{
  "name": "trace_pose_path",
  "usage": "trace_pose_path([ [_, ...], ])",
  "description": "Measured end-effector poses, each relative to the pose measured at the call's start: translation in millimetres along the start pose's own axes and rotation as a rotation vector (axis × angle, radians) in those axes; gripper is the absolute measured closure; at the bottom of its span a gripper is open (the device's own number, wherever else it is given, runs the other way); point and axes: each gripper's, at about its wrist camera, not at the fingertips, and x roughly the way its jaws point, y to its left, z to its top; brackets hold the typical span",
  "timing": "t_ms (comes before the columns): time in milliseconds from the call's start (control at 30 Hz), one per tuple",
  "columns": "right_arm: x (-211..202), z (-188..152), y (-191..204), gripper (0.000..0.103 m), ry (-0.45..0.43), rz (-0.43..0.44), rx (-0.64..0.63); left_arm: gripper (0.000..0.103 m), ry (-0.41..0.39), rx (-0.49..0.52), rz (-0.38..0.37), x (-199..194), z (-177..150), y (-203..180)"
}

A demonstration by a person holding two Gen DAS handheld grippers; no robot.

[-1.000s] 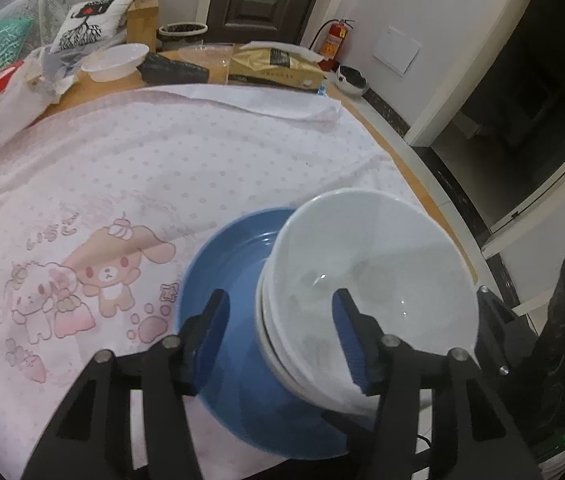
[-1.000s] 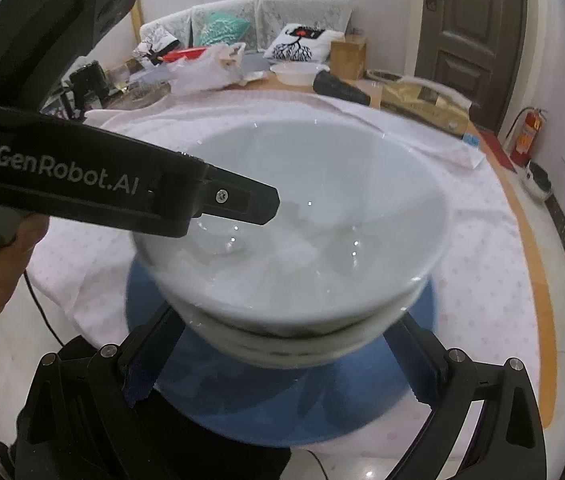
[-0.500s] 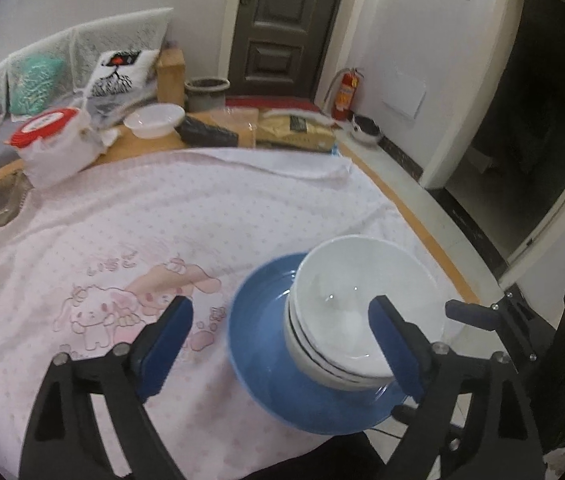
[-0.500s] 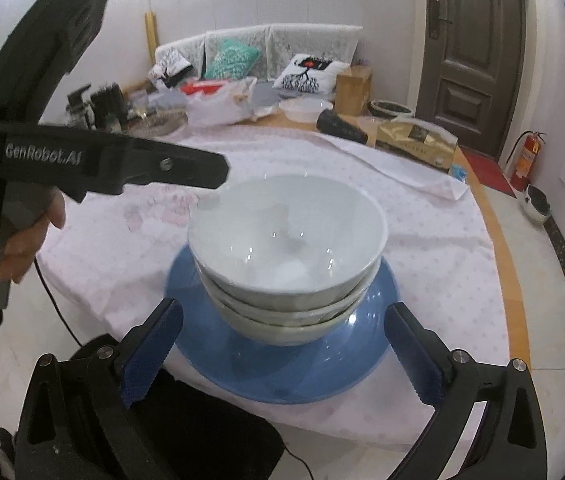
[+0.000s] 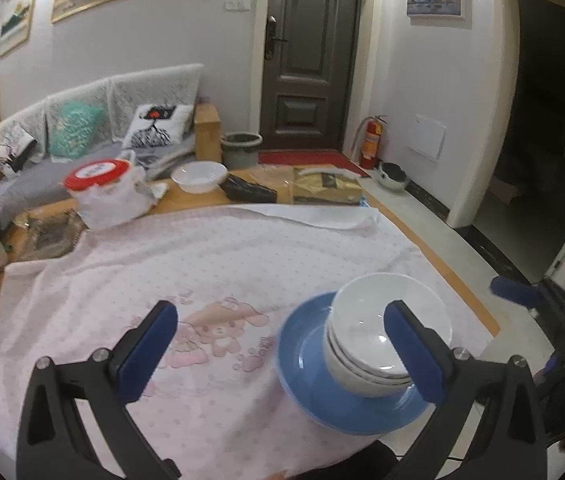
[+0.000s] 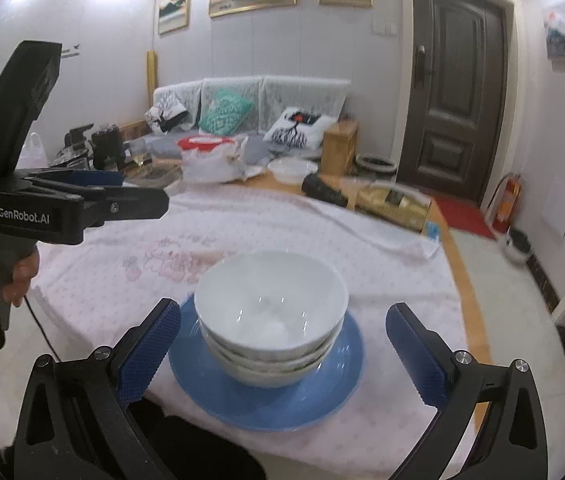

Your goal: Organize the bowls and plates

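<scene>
Three white bowls [image 5: 382, 328] [image 6: 270, 308] sit nested on a blue plate [image 5: 310, 384] [image 6: 274, 404] near the front edge of the table. My left gripper [image 5: 281, 312] hovers above and short of them, left of the stack, its jaws opening wide with nothing between the pads. My right gripper [image 6: 283, 308] is open and stands back from the stack, which shows between its blue fingertips without touching them. In the right wrist view a hand holds the left gripper [image 6: 142, 196] at the left, above the cloth.
A pink cartoon-print cloth [image 5: 202, 264] covers the round table. At the far side lie a white bowl [image 5: 200, 176], a red-lidded tub in a bag [image 5: 102, 192], a black pouch [image 5: 248, 192] and a box [image 5: 326, 188]. A sofa and a door stand behind.
Both grippers have drawn back and risen from the bowl stack. The left jaws, which straddled the top bowl's rim, have spread wide and come off it.
</scene>
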Motion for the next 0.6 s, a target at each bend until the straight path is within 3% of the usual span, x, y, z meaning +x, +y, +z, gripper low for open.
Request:
trace_pose_path([
  [333, -21.2, 15.6, 7.1, 0.001, -0.102, -0.009, -0.003, 0.001, -0.154, -0.048, 0.141, -37.9, -2.7, 21.8],
  [600, -31.0, 29.5, 14.3, 0.001, -0.16, 0.011, 0.007, 0.001, -0.216, -0.074, 0.206, -60.5, -7.5, 36.2],
])
